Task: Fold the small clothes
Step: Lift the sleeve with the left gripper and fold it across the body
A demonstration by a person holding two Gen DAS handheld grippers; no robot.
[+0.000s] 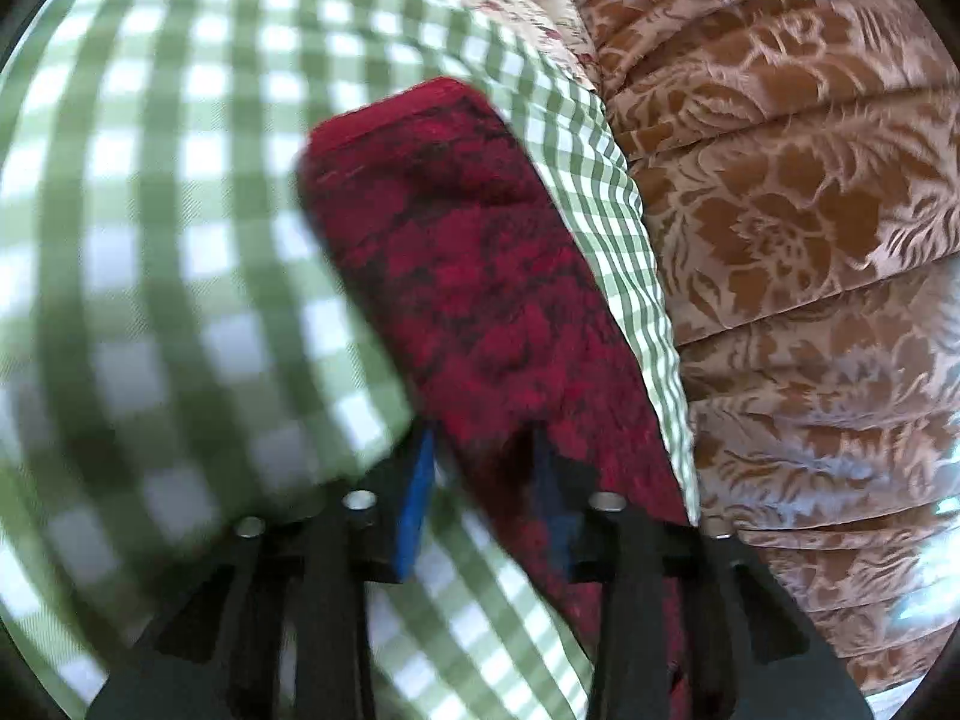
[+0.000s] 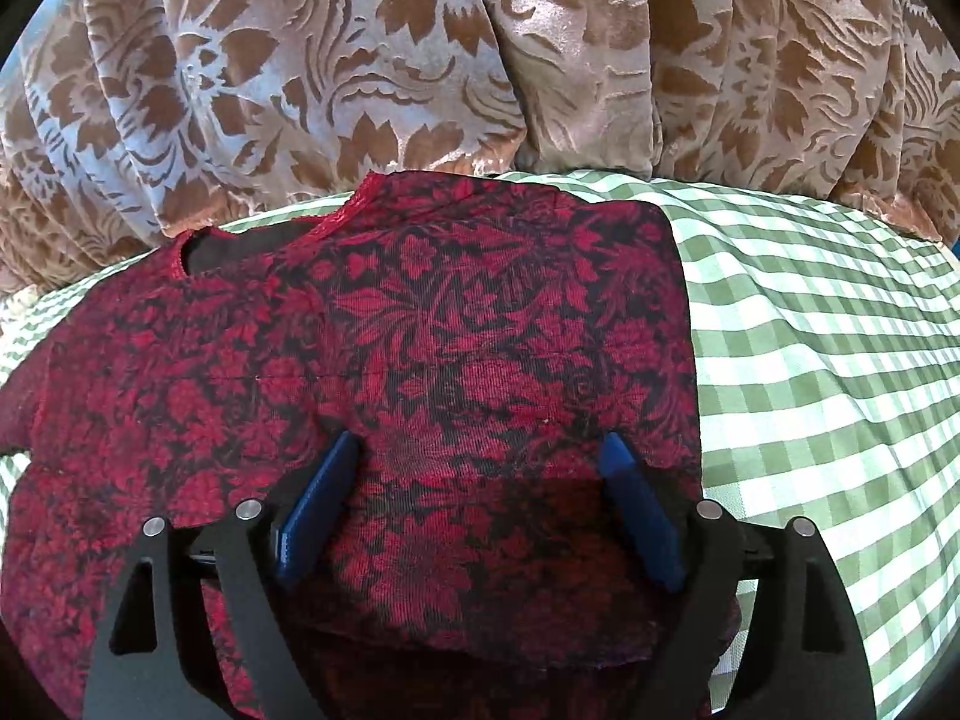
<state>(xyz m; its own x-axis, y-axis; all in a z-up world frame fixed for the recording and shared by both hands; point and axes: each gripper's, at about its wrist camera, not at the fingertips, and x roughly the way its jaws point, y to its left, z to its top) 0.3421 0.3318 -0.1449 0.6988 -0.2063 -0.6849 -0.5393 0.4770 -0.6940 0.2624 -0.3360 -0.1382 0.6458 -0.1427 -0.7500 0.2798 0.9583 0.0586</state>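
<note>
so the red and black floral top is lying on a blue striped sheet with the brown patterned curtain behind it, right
Not quite: the sheet is green and white checked, not blue striped, as the right wrist view shows. The red and black floral top does lie on it, with the brown patterned curtain behind.

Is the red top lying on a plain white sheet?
No, the red top lies on a green and white checked cloth.

place: home | cues: green checked bedsheet (image 2: 840,360), brown floral velvet curtain (image 2: 360,60)
</note>
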